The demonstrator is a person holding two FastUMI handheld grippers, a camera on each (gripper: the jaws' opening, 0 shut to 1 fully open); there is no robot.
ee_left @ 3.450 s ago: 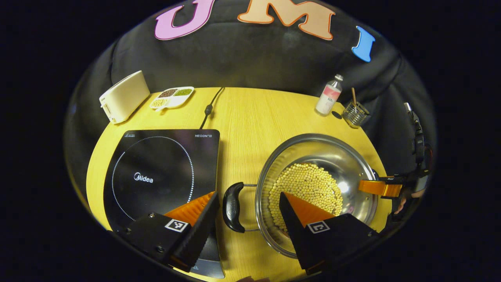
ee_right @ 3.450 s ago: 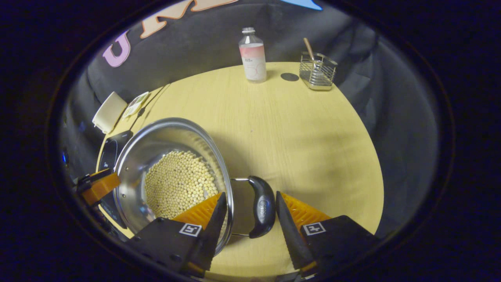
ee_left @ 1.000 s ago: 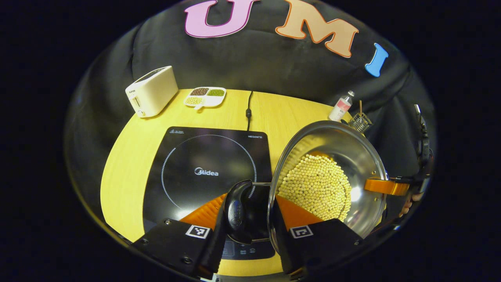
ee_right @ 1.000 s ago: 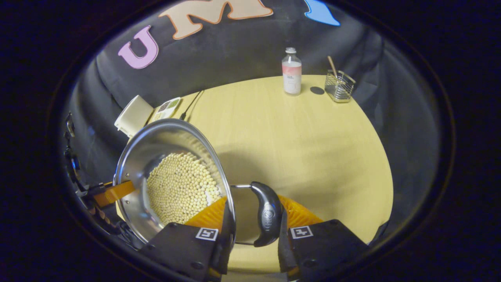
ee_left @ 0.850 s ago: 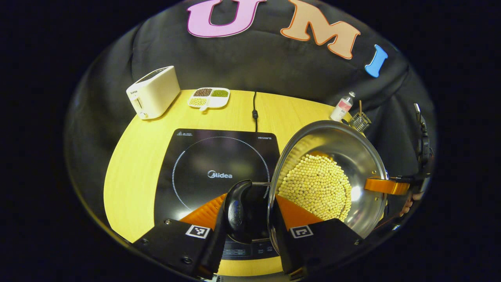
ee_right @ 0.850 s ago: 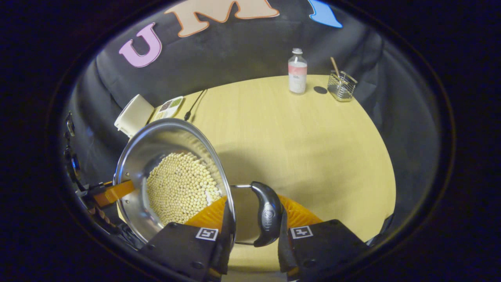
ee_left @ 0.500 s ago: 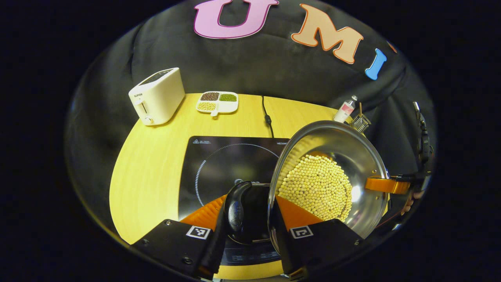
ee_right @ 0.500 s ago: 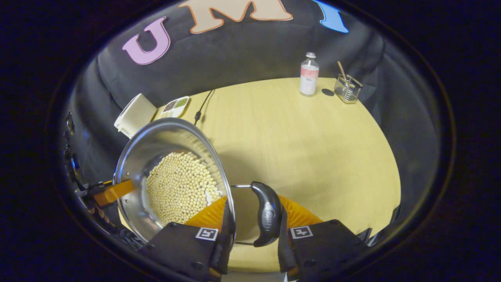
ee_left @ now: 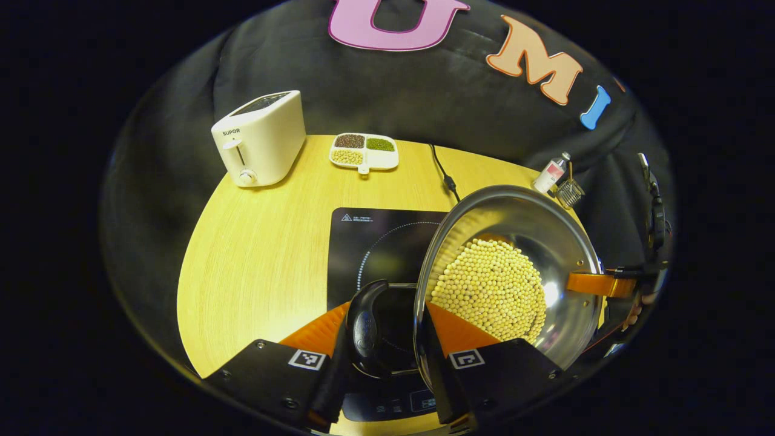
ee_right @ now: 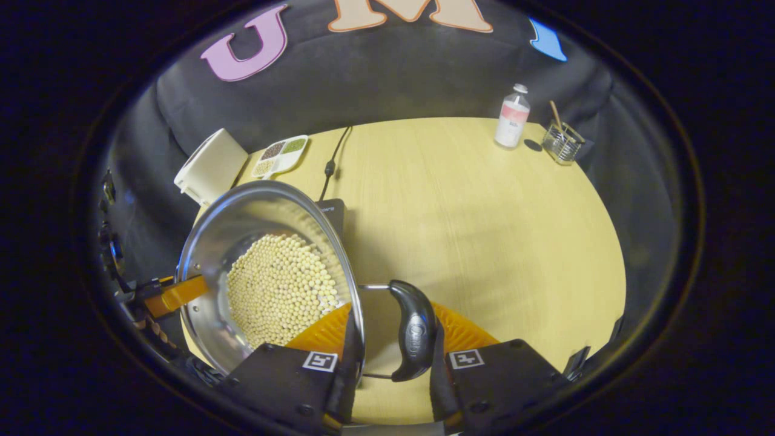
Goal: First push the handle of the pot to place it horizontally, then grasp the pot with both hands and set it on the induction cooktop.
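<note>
I pinch each pot [ee_left: 502, 284] handle [ee_left: 363, 327] with 1 hand-held gripper [ee_left: 381, 339], both level so beans stay put, cooktop [ee_left: 369, 242] just ahead.

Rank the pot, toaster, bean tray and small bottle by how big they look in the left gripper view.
1. pot, nearest the camera
2. toaster
3. bean tray
4. small bottle, far off, so its true size is unsure
</note>
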